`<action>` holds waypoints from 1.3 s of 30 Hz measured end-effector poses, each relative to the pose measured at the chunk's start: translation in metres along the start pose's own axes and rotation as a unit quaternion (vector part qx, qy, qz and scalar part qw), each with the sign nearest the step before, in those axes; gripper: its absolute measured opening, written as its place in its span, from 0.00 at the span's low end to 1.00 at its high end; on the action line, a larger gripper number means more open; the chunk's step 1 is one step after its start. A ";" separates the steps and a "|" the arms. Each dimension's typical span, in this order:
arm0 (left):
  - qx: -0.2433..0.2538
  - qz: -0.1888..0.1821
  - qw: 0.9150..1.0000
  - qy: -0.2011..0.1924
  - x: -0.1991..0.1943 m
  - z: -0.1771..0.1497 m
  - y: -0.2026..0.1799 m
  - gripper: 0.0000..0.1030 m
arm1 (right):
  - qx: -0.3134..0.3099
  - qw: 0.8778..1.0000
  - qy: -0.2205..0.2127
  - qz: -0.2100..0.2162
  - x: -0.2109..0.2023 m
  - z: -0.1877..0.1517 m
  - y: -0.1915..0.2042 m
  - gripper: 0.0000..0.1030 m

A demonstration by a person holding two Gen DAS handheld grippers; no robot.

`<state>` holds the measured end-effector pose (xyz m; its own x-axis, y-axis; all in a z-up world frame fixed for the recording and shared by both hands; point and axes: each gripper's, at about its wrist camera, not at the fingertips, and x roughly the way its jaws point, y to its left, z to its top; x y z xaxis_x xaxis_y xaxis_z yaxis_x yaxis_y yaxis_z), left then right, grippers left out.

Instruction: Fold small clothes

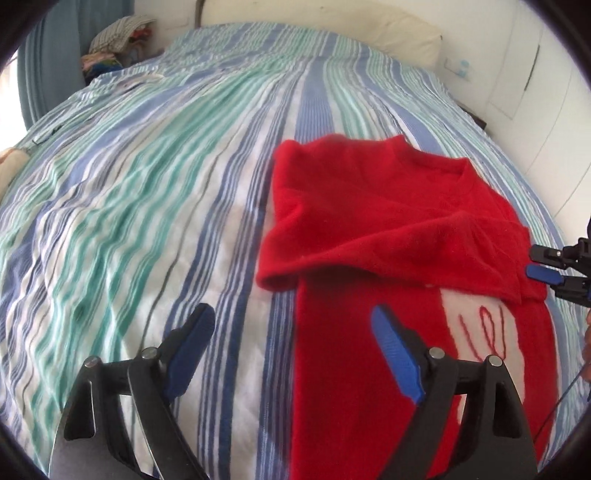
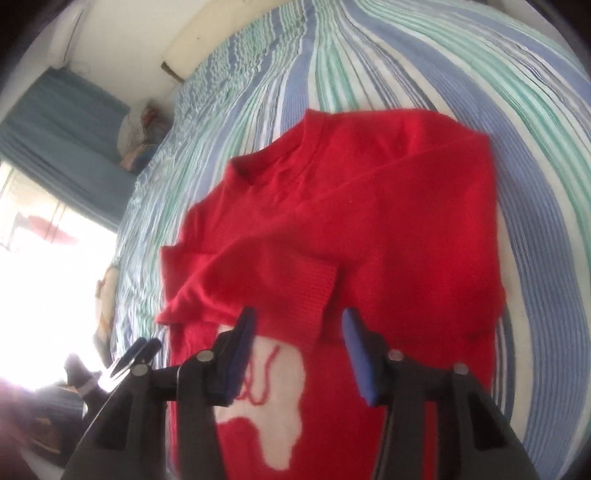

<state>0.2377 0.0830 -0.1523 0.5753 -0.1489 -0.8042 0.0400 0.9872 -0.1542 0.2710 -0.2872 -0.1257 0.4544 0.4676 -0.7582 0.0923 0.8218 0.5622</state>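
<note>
The red sweater [image 2: 369,229] lies on the bed [image 1: 147,221] with both sleeves folded in, and both tools, left [image 1: 295,354] and right [image 2: 299,354], are released above its hem, so each should pinch one bottom corner and lift evenly toward the collar.

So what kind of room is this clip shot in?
Most likely a bedroom at home. The red sweater lies on a bed with a striped bedspread, a cream pillow sits at the far end by the wall, and a blue curtain hangs beside a bright window.
</note>
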 end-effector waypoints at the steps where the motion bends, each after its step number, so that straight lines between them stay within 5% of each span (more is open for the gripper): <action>1: -0.010 -0.016 1.000 0.002 0.004 0.001 0.000 0.83 | 0.013 1.000 0.004 0.007 0.006 0.007 -0.003 0.40; 6: -0.041 -0.061 0.997 -0.010 0.017 0.007 -0.004 0.84 | 0.065 0.995 0.075 0.020 0.049 0.023 -0.014 0.29; 7: -0.045 -0.055 0.997 -0.010 0.020 0.007 -0.004 0.84 | 0.071 0.994 0.080 0.019 0.054 0.024 -0.016 0.07; 9: -0.056 -0.049 0.997 -0.011 0.024 0.005 0.000 0.84 | 0.024 0.999 0.033 -0.007 0.042 0.030 -0.002 0.00; 12: -0.058 -0.053 0.997 -0.016 0.027 0.000 0.002 0.85 | -0.063 0.994 -0.058 -0.071 0.006 0.034 0.017 0.00; 14: -0.048 -0.046 0.998 -0.021 0.028 -0.003 -0.001 0.85 | -0.045 0.995 -0.046 -0.070 0.006 0.036 0.005 0.01; 18: -0.045 -0.044 0.998 -0.029 0.027 -0.006 -0.003 0.86 | 0.045 0.999 0.003 0.019 0.007 0.016 -0.016 0.29; 21: -0.040 -0.038 0.998 -0.028 0.030 -0.008 -0.005 0.86 | 0.090 0.993 0.054 0.053 0.022 -0.010 -0.018 0.30; 24: -0.034 -0.034 0.998 -0.027 0.030 -0.007 -0.007 0.87 | 0.110 0.991 0.066 0.043 0.041 -0.021 -0.020 0.31; 27: -0.039 -0.041 0.998 -0.029 0.031 -0.008 -0.004 0.87 | 0.121 0.990 0.062 0.041 0.043 -0.022 -0.022 0.05; 30: -0.038 -0.042 0.998 -0.032 0.032 -0.010 -0.005 0.87 | 0.055 0.998 0.025 0.005 0.011 -0.017 -0.004 0.05; 32: -0.031 -0.035 0.998 -0.030 0.034 -0.011 -0.008 0.89 | 0.018 0.999 0.013 -0.036 0.000 -0.016 0.001 0.05; 35: -0.029 -0.037 0.998 -0.031 0.033 -0.012 -0.008 0.89 | 0.002 0.993 0.081 -0.081 0.024 -0.019 -0.012 0.10; 39: -0.030 -0.042 0.998 -0.029 0.036 -0.012 -0.008 0.92 | 0.003 0.999 0.005 -0.048 -0.008 -0.002 -0.013 0.31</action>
<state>0.2481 0.0686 -0.1867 0.6184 -0.2256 -0.7528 0.0423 0.9661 -0.2548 0.2641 -0.3007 -0.1275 0.4340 0.3899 -0.8122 0.1407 0.8611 0.4885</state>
